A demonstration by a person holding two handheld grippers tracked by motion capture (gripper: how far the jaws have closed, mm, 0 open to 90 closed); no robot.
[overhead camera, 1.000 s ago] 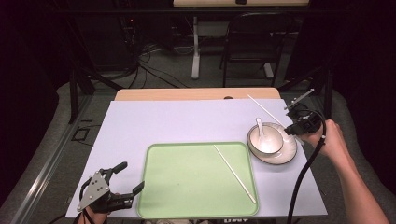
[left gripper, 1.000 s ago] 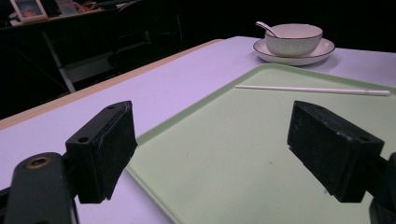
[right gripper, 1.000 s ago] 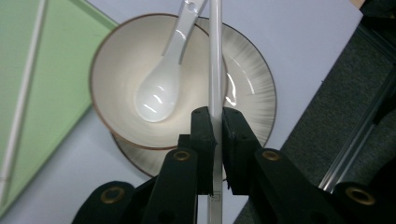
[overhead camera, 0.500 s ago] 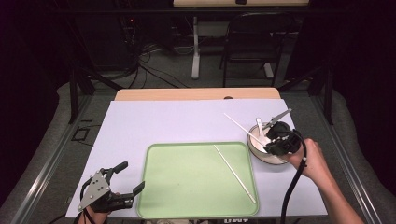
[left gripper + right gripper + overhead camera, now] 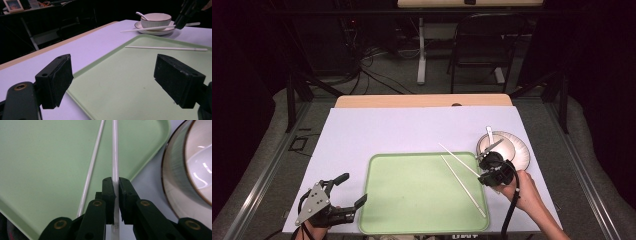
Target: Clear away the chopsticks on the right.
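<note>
Right claw [image 5: 484, 167]: your right claw is clamped tight on a white chopstick [image 5: 458, 156]; in the right gripper view [image 5: 115, 195] both pads pinch the stick [image 5: 115, 152] near one end, and the rest runs straight out ahead of the jaws.
Held chopstick: it hangs above the far right corner of the tray [image 5: 412, 220], its free end pointing far and left over the tray's far rim. In the left gripper view [image 5: 147, 28] it shows lifted, level with the bowl's side.
Second chopstick [image 5: 464, 186]: it lies flat inside the tray on the right side, running from far-left to near-right. In the right gripper view [image 5: 92, 167] it sits just beside the held one, on its left, the two nearly parallel and apart.
Tray: green, on the near middle of the worktop [image 5: 412, 130], between your two hands.
Bowl [image 5: 496, 146]: it stands on a plate [image 5: 522, 155] just right of the tray's far right corner, with a spoon [image 5: 490, 134] resting in it. Your right claw is just near and left of it.
Left claw [image 5: 347, 192]: your left claw stands wide open with nothing between the pads; in the left gripper view [image 5: 125, 80] they frame the tray's near left part. It rests at the near left corner of the worktop, just left of the tray.
Right hand [image 5: 524, 190]: it comes in from the near right, its cable trailing down toward the near edge.
</note>
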